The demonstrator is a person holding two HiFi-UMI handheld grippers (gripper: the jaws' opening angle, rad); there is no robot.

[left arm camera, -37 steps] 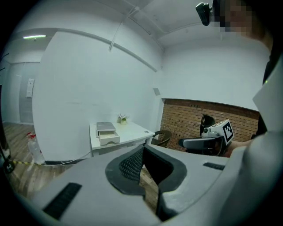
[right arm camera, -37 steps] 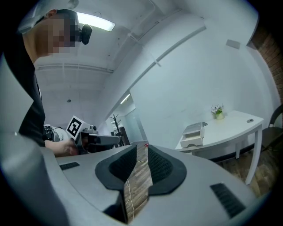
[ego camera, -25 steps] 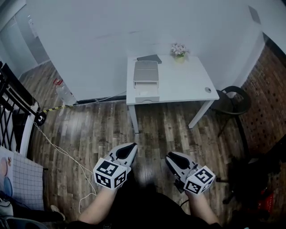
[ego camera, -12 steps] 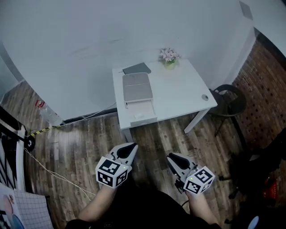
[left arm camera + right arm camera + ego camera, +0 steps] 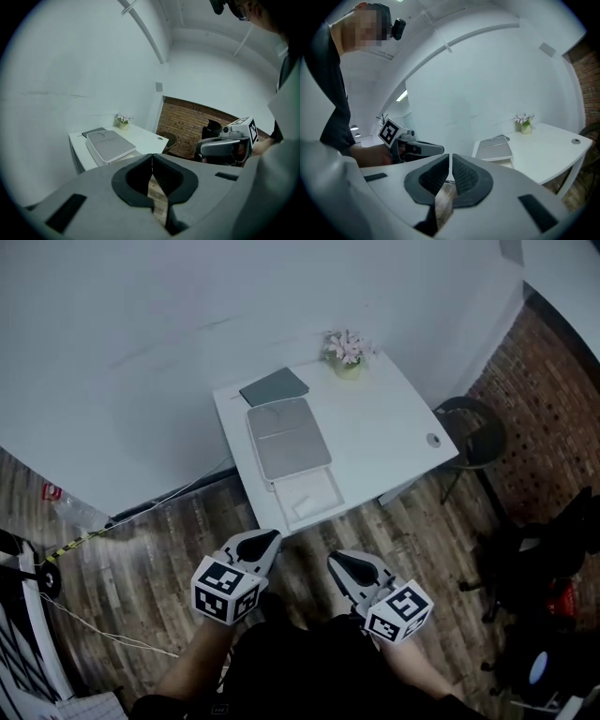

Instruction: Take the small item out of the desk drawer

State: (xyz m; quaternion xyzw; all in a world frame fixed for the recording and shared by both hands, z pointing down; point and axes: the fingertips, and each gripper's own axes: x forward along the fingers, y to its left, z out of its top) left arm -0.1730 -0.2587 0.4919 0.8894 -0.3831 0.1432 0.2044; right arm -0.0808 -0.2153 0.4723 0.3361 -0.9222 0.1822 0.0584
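Left tool (image 5: 262,540) and right tool (image 5: 337,562) clenched, empty, just short of the counter (image 5: 384,418).
They hang side by side off the counter's near edge, jaws together on nothing, likely because no grip is needed yet. The drawer (image 5: 311,497) looks pulled out at that edge, under a grey box (image 5: 286,435); the item, too small to make out, is judged to lie inside. Open floor (image 5: 141,549) separates tools from counter; a chair (image 5: 471,430) stands off the counter's right end.

Even, soft indoor light; fisheye-warped edges, dark vignetted corners.
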